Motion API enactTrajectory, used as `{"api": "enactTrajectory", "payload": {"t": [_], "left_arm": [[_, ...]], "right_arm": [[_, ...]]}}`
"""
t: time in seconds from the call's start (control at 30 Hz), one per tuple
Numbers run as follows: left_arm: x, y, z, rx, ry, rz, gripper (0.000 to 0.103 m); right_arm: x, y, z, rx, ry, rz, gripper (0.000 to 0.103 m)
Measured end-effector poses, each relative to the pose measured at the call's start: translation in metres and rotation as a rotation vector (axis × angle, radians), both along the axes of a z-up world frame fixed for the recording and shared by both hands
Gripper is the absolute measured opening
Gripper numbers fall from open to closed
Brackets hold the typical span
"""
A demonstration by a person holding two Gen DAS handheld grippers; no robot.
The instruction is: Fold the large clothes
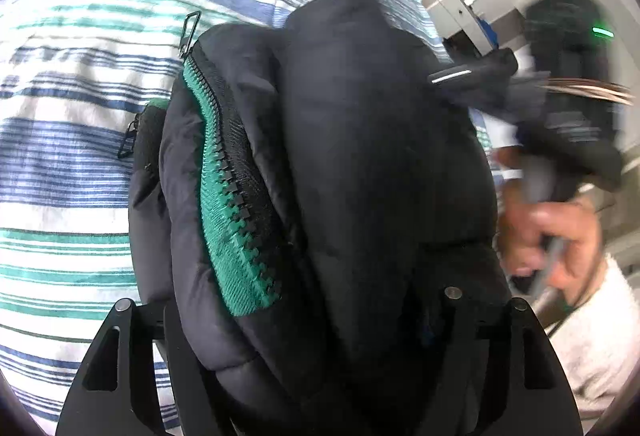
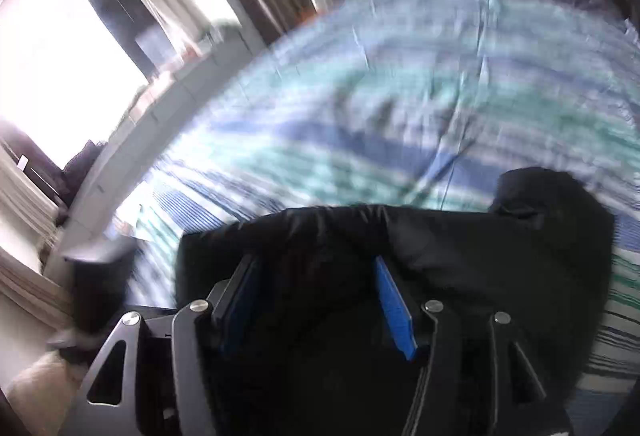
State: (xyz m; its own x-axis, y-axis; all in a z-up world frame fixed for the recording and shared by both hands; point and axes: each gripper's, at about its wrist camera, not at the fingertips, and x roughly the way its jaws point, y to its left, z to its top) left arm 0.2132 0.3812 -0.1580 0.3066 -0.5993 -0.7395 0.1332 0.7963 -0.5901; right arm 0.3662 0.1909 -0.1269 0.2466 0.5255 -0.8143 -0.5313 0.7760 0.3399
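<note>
Jacket (image 1: pixel 360 176): one dark padded garment, bunched and lifted above the bed; seen in both wrist views (image 2: pixel 460 256).
Writing: no brand, label or lettering can be read on the jacket or anything else; much of the right wrist view is blurred.
Bedspread (image 1: pixel 72 140): one, striped white, blue and green, spread behind the jacket.
Zipper pulls: two counted, one at the collar top (image 1: pixel 191 32), one lower left (image 1: pixel 129 140).
Zipper tape (image 1: pixel 236 236): one green band with black teeth, running down the jacket's front edge.
Left gripper (image 1: pixel 320 356): jaws parted wide around a thick wad of jacket, which is clamped between them.
Right gripper (image 2: pixel 316 300): blue pads (image 2: pixel 394 310) partly apart, dark jacket fabric held between them.
Right hand (image 1: pixel 548 236): one, blurred, wrapped around a gripper handle at the right edge of the left wrist view.
</note>
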Motion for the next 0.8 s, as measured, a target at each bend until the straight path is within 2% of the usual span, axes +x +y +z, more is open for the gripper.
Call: {"api": "enactTrajectory", "payload": {"t": [0.17,0.37,0.47,0.57,0.7,0.8], "left_arm": [[0.007,0.017,-0.02,-0.055,0.023,0.032,0.072],[0.006,0.018,-0.026,-0.042,0.019,0.024,0.072],[-0.003,0.016,-0.017,-0.023,0.011,0.015,0.072],[-0.009,0.016,-0.016,-0.004,0.003,0.013,0.073],[-0.01,0.015,-0.018,-0.002,0.002,0.016,0.074],[-0.011,0.015,-0.017,-0.002,-0.004,0.019,0.074]], "right_arm": [[0.001,0.019,-0.042,-0.112,0.039,0.019,0.06],[0.003,0.014,-0.069,-0.101,0.041,-0.006,0.059],[-0.006,0.012,-0.055,-0.123,0.015,0.003,0.059],[-0.036,-0.004,-0.016,-0.098,-0.017,0.021,0.06],[-0.125,-0.061,0.043,-0.029,-0.154,0.089,0.06],[-0.185,-0.105,0.058,-0.015,-0.171,0.073,0.06]]}}
